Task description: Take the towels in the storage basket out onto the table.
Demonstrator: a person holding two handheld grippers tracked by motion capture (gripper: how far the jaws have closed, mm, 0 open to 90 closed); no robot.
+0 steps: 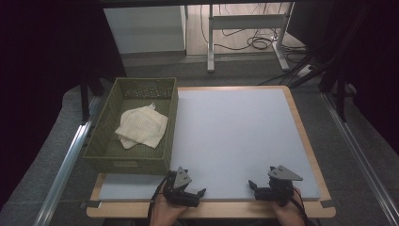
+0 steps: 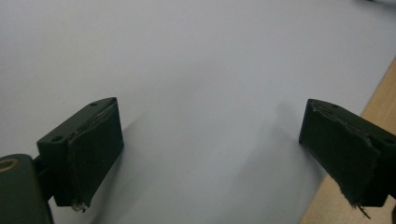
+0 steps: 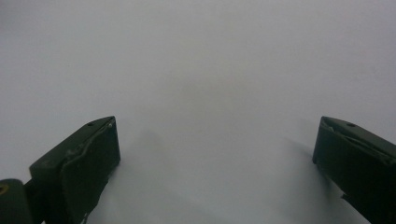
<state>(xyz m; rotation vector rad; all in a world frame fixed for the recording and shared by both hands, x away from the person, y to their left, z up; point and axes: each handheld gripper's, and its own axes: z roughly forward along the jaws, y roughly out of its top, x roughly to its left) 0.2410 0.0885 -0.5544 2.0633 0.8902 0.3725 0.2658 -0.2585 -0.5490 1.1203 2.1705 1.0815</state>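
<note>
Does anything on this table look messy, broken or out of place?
Mostly tidy. The cream cloth lies loosely crumpled, not folded, in the green basket. The left gripper has frayed, ragged edges on its black pads. Both grippers are open and empty, the right gripper too.

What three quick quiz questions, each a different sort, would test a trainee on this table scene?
1. True or false: the folded cream waffle-weave cloth lies inside the olive-green woven rectangular basket.
2. Multiple choice: the left tool is A) open and empty, B) shut on the cloth, C) inside the basket.
3. Fill in: both tools, the right tool included, rest at the near edge of the pale blue-grey ____ mat.

Key: 1 true; 2 A; 3 foam.
</note>
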